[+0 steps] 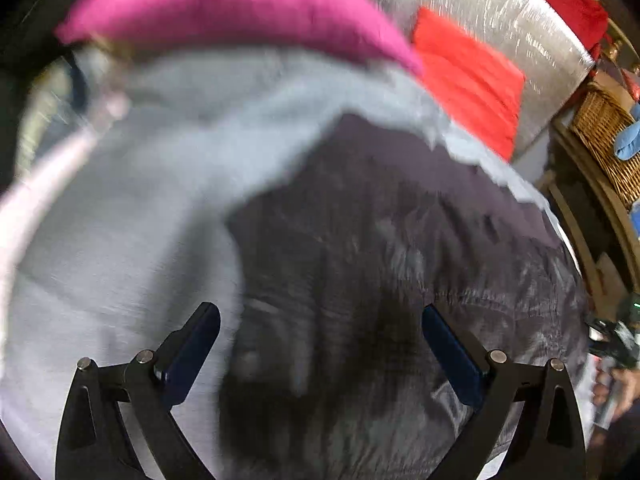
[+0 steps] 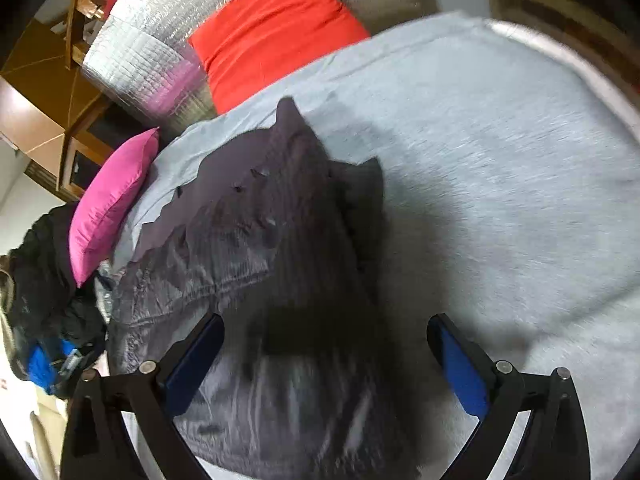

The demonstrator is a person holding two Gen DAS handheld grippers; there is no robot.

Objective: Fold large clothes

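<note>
Dark quilted jacket (image 2: 280, 240) on grey bedsheet (image 2: 500, 160), pink cushion (image 2: 108, 204) beside.

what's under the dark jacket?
The dark jacket lies on a light grey sheet, visible all around it. Whatever is beneath the jacket's middle is covered and cannot be seen.

slightly glossy dark quilted cloth jacket (image 2: 256, 248), matt grey cloth bed cover (image 2: 500, 168), shiny silver quilted foil (image 2: 148, 48), woven wicker basket (image 1: 604, 140)
</note>
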